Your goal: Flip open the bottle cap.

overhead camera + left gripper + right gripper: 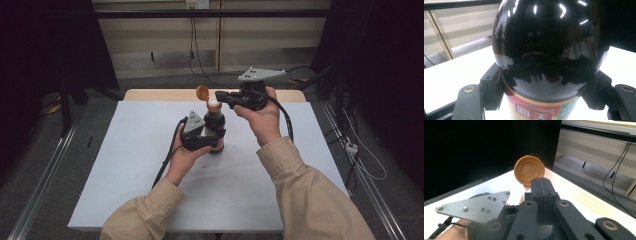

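A dark glass sauce bottle [215, 121] with a red and gold label stands upright in the middle of the white table [150, 190]. My left gripper [212, 140] is shut on its body, and in the left gripper view the bottle [549, 45] sits pressed between the two black jaws of that gripper [544, 93]. The bottle's orange flip cap [202, 92] is hinged back and open above a pale spout [214, 104]. My right gripper [220, 96] is level at the bottle's top, jaws together. In the right gripper view the shut tips [541, 182] sit just below the open cap [529, 170].
A wooden strip [280, 95] edges the table's far side. Cables [370, 170] and a plug lie on the floor to the right, metal rails [45, 185] run along both sides, and black curtains hang at left and right.
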The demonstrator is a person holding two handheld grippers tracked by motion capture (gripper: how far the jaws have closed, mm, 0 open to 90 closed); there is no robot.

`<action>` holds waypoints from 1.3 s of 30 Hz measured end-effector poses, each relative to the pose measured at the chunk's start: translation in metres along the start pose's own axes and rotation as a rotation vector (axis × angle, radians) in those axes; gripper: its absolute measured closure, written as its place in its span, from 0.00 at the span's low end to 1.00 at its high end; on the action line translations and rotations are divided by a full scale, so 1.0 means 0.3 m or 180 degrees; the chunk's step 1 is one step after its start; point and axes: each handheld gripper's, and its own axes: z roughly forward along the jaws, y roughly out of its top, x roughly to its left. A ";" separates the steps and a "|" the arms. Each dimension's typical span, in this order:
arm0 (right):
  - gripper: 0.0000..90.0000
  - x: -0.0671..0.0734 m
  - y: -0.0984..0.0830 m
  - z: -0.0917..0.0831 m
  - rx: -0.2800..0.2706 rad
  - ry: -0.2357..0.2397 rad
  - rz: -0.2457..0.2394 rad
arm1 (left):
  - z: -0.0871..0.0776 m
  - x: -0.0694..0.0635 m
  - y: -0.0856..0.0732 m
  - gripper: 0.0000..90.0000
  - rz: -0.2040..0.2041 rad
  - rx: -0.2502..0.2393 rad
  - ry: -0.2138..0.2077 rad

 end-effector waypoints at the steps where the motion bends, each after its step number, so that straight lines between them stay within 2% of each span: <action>1: 1.00 0.000 -0.001 0.000 0.0002 0.0002 -0.0002 | 0.000 -0.001 -0.001 0.33 -0.0008 -0.0006 0.0011; 2: 1.00 0.002 -0.001 0.000 0.0005 0.0001 -0.0005 | 0.000 -0.003 -0.001 0.33 -0.0038 -0.0031 0.0009; 4: 1.00 0.004 -0.001 0.000 0.0009 0.0005 -0.0027 | -0.003 -0.001 -0.001 0.33 0.0015 -0.0004 0.0002; 5: 1.00 0.005 -0.001 0.000 0.0005 0.0014 -0.0024 | -0.002 -0.003 -0.002 0.33 -0.0018 -0.0038 -0.0003; 8: 1.00 0.009 0.001 -0.001 -0.0008 0.0022 -0.0032 | -0.005 -0.001 -0.004 0.33 -0.0011 -0.0042 -0.0027; 10: 0.92 0.012 0.002 -0.004 -0.0011 0.0002 -0.0028 | -0.007 0.001 -0.003 0.33 -0.0028 -0.0041 -0.0025; 16: 0.83 0.007 0.000 -0.009 -0.0015 -0.0031 0.0018 | -0.005 0.007 -0.007 0.32 -0.0071 -0.0047 -0.0050; 18: 0.79 0.003 -0.001 -0.009 -0.0024 -0.0036 0.0035 | -0.003 0.012 -0.010 0.30 -0.0013 0.0030 -0.0045; 22: 0.71 0.003 -0.008 -0.008 -0.0016 -0.0074 0.0019 | 0.001 0.017 -0.018 0.25 -0.0101 0.0067 -0.0100; 23: 0.69 0.002 -0.009 -0.009 -0.0013 -0.0085 0.0004 | 0.000 0.019 -0.017 0.23 -0.0056 0.0085 -0.0117; 29: 0.59 -0.002 -0.028 -0.015 -0.0018 -0.0153 0.0030 | -0.004 0.015 -0.011 0.20 -0.0068 0.0059 -0.0119; 31: 0.56 -0.004 -0.036 -0.023 0.0000 -0.0194 0.0022 | -0.004 0.017 -0.011 0.18 -0.0150 0.0042 -0.0142; 39: 0.46 -0.016 -0.082 -0.053 -0.0009 -0.0237 0.0118 | -0.042 0.035 -0.003 0.12 -0.0173 0.0076 -0.0234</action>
